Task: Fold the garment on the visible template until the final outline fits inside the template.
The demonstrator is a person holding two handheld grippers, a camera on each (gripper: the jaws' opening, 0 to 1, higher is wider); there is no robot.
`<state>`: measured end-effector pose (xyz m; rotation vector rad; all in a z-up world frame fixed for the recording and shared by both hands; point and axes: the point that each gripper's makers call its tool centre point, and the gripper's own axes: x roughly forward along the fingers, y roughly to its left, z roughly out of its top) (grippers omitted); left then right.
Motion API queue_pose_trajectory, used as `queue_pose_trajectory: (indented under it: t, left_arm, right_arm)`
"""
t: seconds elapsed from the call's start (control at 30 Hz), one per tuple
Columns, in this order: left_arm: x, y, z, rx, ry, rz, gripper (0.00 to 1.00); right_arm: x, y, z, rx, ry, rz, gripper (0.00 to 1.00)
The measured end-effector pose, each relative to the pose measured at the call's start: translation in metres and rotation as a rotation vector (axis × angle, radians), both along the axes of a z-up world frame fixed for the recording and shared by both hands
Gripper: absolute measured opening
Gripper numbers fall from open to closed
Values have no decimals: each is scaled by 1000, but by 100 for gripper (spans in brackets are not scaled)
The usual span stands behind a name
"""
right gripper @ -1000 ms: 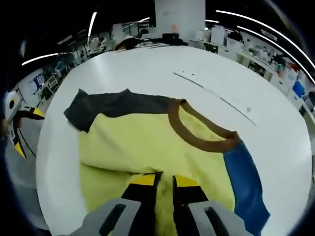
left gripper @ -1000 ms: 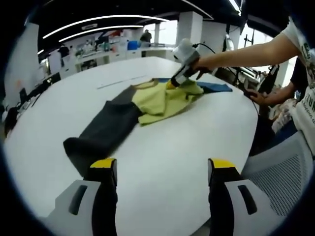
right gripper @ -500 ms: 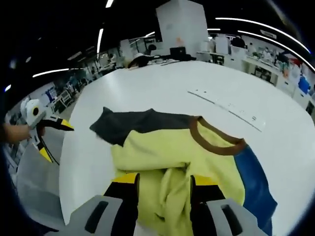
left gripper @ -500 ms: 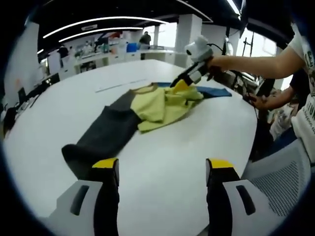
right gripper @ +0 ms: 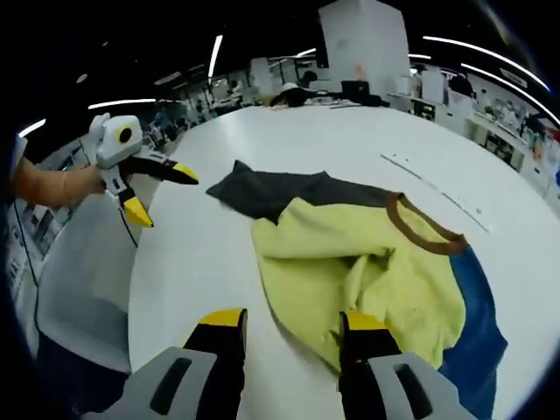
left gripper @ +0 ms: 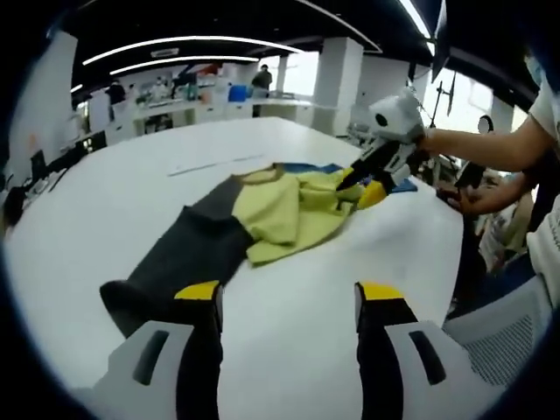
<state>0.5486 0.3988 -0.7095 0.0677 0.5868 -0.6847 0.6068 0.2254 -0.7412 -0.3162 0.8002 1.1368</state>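
White table carries crumpled garment; left tongs apart, right tongs apart, both holding nothing.

soft matt cloth garment lies rumpled on a smooth, faintly glossy white table.

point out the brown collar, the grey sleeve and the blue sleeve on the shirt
brown collar (right gripper: 429,229), right gripper view, on the curved neckband.
grey sleeve (left gripper: 188,249), left gripper view, on the middle of the long dark sleeve.
blue sleeve (right gripper: 479,337), right gripper view, on the blue cloth beside the yellow body.
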Motion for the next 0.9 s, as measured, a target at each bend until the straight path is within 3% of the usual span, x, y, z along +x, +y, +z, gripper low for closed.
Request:
queue_pose_trajectory:
  t: [0.33, 0.4, 0.7, 0.9]
  left_arm:
    - [14, -14, -15, 9, 29, -16, 44]
    - [17, -16, -19, 23, 34, -17, 43]
    - [42, -18, -30, -21, 59, 89, 34]
    - [55, -24, -42, -32, 79, 132, 28]
  right_arm:
    - [-6, -14, -11, -54, -28, -48, 34]
    - [-2, -22, -16, -93, -64, -69, 32]
    - [9, -41, -30, -170, -134, -137, 23]
    - [14, -42, -32, -169, -179, -188, 19]
